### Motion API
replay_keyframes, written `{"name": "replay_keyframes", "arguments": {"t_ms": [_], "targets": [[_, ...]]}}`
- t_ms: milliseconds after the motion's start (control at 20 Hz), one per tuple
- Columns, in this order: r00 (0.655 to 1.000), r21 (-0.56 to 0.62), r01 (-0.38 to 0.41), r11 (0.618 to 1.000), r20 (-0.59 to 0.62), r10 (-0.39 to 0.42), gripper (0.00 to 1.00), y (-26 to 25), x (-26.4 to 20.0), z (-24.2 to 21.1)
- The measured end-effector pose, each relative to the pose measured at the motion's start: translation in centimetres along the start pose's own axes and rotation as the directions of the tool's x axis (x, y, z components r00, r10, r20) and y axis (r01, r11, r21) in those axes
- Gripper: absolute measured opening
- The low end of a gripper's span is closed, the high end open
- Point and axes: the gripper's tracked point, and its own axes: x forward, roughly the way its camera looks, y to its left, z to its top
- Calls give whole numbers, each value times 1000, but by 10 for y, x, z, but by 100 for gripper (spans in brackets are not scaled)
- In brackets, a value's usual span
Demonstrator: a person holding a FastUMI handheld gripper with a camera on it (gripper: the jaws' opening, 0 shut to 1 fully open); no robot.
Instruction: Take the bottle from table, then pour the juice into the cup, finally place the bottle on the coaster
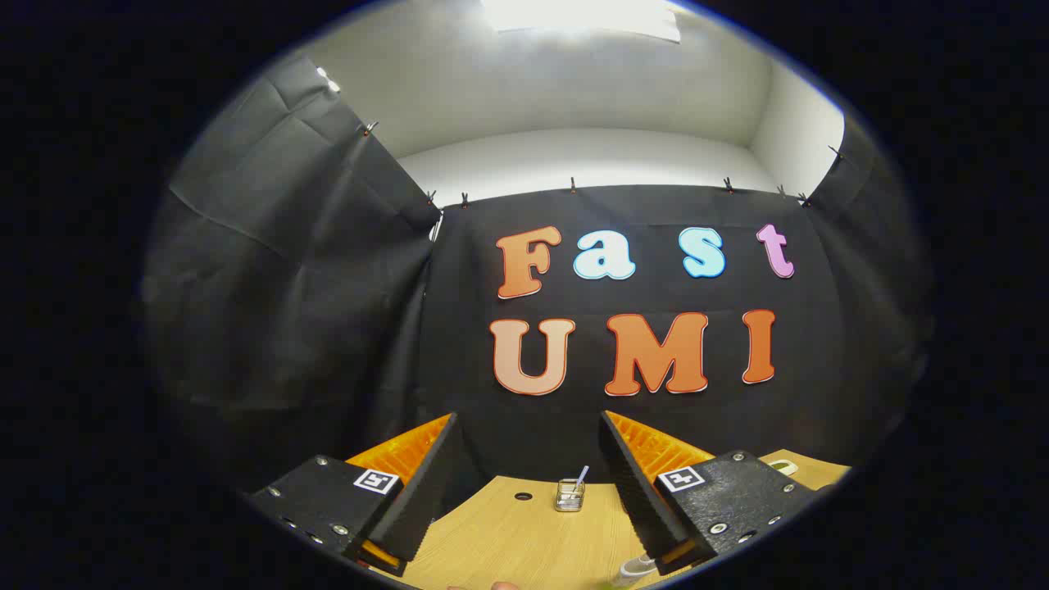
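Observation:
My gripper [529, 418] is open, its fingers wide apart with nothing between them, held above the wooden table [508, 541] and facing the booth's back wall. Beyond the fingers, near the table's far edge, stands a small clear glass cup [569, 495] with a thin stick or straw in it. Just under the right finger [647, 492] the top of a clear object [638, 568] peeks out; I cannot tell whether it is the bottle. A pale round thing [783, 467], perhaps the coaster, lies behind the right finger's mount.
A small dark hole [523, 496] marks the tabletop left of the cup. Black cloth closes the back and both sides. What looks like a fingertip [501, 586] shows at the table's near edge.

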Motion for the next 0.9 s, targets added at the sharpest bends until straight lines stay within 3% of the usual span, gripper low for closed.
{"name": "replay_keyframes", "arguments": {"t_ms": [300, 500, 900], "targets": [[1000, -100, -14, 995, -29, 11, 99, 19, 1, -3], [999, -42, -39, 998, -27, 38, 99, 32, 5, -10], [998, -29, 32, 999, -54, -33, 99, 12, -3, -22]]}}
